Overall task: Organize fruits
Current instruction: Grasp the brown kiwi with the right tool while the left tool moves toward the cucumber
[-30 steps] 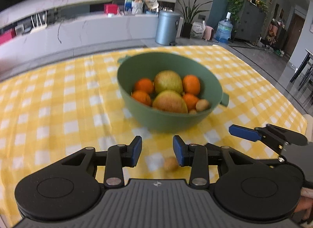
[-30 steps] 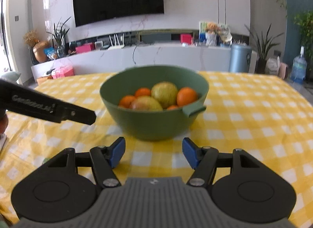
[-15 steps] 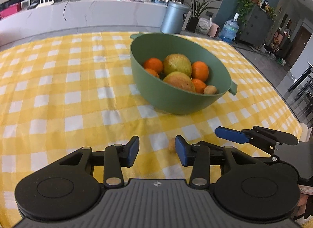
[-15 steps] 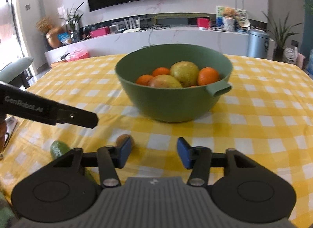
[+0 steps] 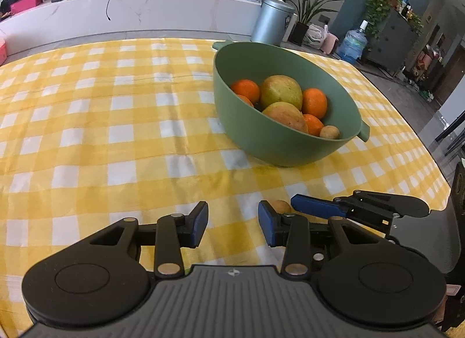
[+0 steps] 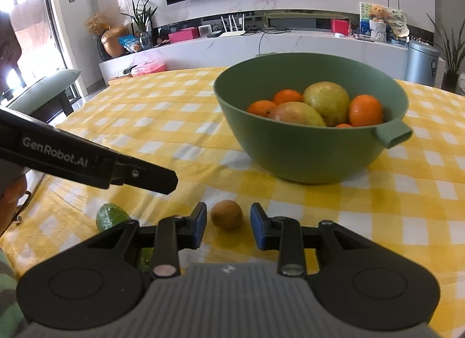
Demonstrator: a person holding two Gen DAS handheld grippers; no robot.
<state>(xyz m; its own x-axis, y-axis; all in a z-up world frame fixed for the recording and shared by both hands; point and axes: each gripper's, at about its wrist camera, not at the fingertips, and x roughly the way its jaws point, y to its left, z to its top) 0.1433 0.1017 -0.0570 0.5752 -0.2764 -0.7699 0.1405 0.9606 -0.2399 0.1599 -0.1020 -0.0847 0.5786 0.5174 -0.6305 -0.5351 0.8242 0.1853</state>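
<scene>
Brown little kiwi (image 6: 226, 214) sits right between the right claw (image 6: 228, 223) pads, closing but not touching, left claw (image 5: 233, 223) open and empty.

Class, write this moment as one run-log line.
right gripper: closing around small brown kiwi, pads not touching | left gripper: open, empty | green plastic bowl: holds fruit

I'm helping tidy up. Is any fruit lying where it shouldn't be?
Yes. A small brown kiwi sits on the yellow checked tablecloth instead of in the green bowl. The right gripper is closing around it, not yet touching. A green fruit also lies loose nearby, partly hidden.
</scene>
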